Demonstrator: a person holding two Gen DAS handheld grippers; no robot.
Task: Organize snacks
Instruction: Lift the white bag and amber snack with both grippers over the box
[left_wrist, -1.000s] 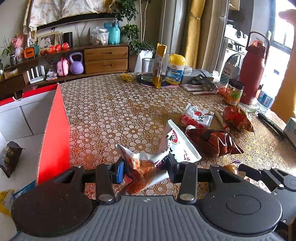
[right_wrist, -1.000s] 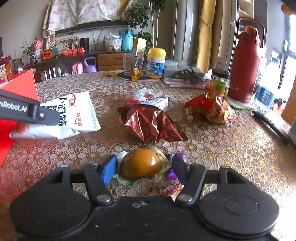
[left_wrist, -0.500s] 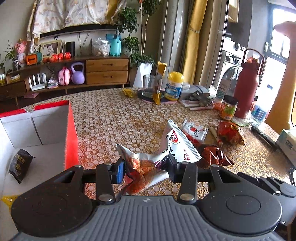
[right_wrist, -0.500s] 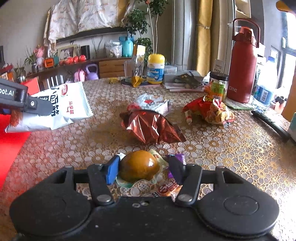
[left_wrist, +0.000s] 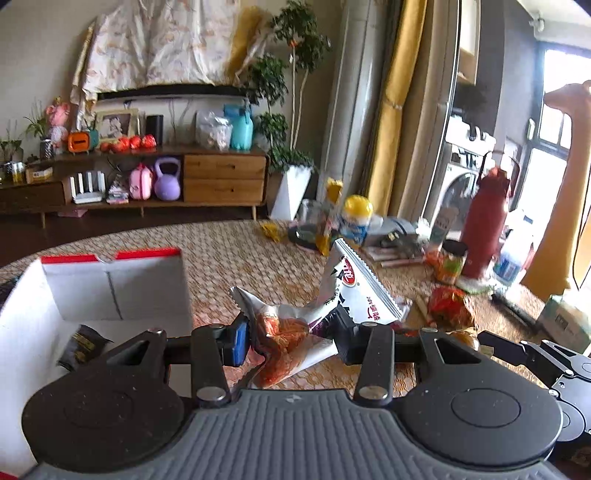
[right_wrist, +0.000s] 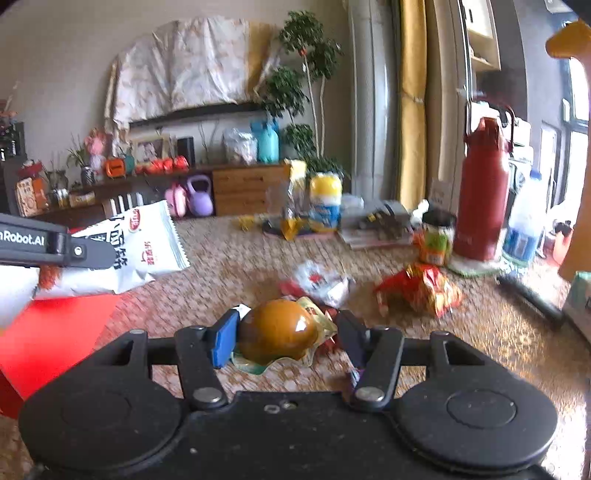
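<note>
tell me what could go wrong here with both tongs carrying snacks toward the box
1. The left tongs pinch only a crumpled corner of the white snack bag, so the long bag could swing or slip out short of the red box.
2. The right tongs squeeze a smooth, rounded brown egg pack, which could pop out sideways.
3. The two tongs are close together, so they might collide over the box.

The right gripper (right_wrist: 283, 334) is clamping a brown glossy sealed egg packet (right_wrist: 277, 330) above the patterned tablecloth (right_wrist: 480, 332). At left, the left gripper (right_wrist: 55, 247) is holding a white snack bag (right_wrist: 147, 243) over the red box (right_wrist: 48, 339) (background blurred).
</note>
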